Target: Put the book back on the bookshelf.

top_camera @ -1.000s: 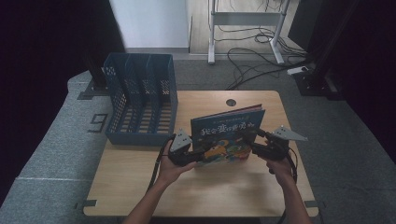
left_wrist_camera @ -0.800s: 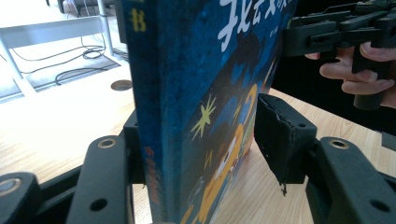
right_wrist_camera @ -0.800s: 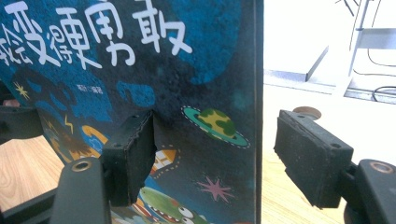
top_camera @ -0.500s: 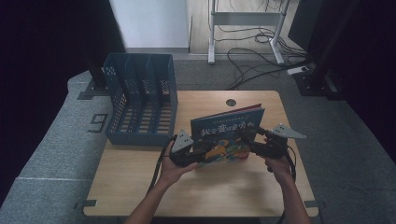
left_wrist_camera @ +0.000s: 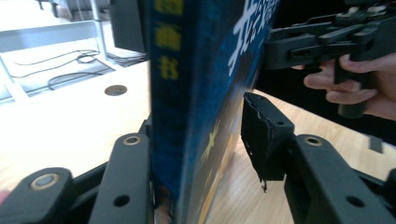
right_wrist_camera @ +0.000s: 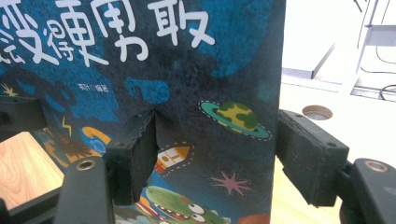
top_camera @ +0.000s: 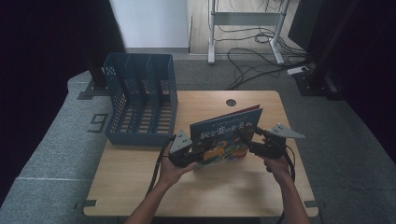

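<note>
Thin blue picture book [top_camera: 225, 136] stands upright, long axis level; left gripper [top_camera: 198, 156] closing around its spine, right gripper [top_camera: 247, 145] straddling loosely.

**Readable text: book and floor mat**

The book [right_wrist_camera: 196, 93] carries large white Chinese characters across its dark blue cover; in the right gripper view the last two read "勇敢", with a small line of white characters beneath, too small to read. In the left gripper view its spine [left_wrist_camera: 166, 70] bears yellow characters, the lowest reading "书". In the high view a dark "9" [top_camera: 98, 123] stands on the grey floor mat [top_camera: 56, 149] left of the table.
</note>
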Demonstrator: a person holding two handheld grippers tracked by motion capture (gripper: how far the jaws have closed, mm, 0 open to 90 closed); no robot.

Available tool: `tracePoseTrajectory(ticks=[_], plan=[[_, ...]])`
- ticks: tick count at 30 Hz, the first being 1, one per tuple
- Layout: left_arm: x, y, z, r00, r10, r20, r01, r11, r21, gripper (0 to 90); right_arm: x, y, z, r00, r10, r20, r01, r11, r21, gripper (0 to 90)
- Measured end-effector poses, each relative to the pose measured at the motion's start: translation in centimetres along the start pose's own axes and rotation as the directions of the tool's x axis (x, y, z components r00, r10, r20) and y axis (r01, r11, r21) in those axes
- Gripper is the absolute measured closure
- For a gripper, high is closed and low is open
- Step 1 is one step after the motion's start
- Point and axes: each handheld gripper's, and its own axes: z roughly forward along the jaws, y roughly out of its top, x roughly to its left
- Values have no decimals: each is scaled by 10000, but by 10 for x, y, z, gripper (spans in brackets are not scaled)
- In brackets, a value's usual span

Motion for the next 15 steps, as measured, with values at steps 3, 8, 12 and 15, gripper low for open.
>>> tracePoseTrajectory(ticks=[3, 8, 12, 15], plan=[[-1, 1, 0, 9999, 158, -64, -158, 9999, -7, 578, 1, 0, 1, 10000, -21, -9, 21, 10000, -14, 305], [-1, 2, 0, 9996, 209, 183, -210, 9998, 39, 584, 2, 1, 4, 9999, -91, -44, 91, 10000, 24, 303], [-1, 2, -1, 9995, 273, 144, -273, 9996, 13, 578, 4, 1, 6, 9998, -111, -168, 112, 9999, 34, 310], [-2, 3, -1, 9995, 309, 117, -306, 9993, -227, 574, 7, 1, 8, 9993, -255, -277, 257, 9996, 67, 308]])
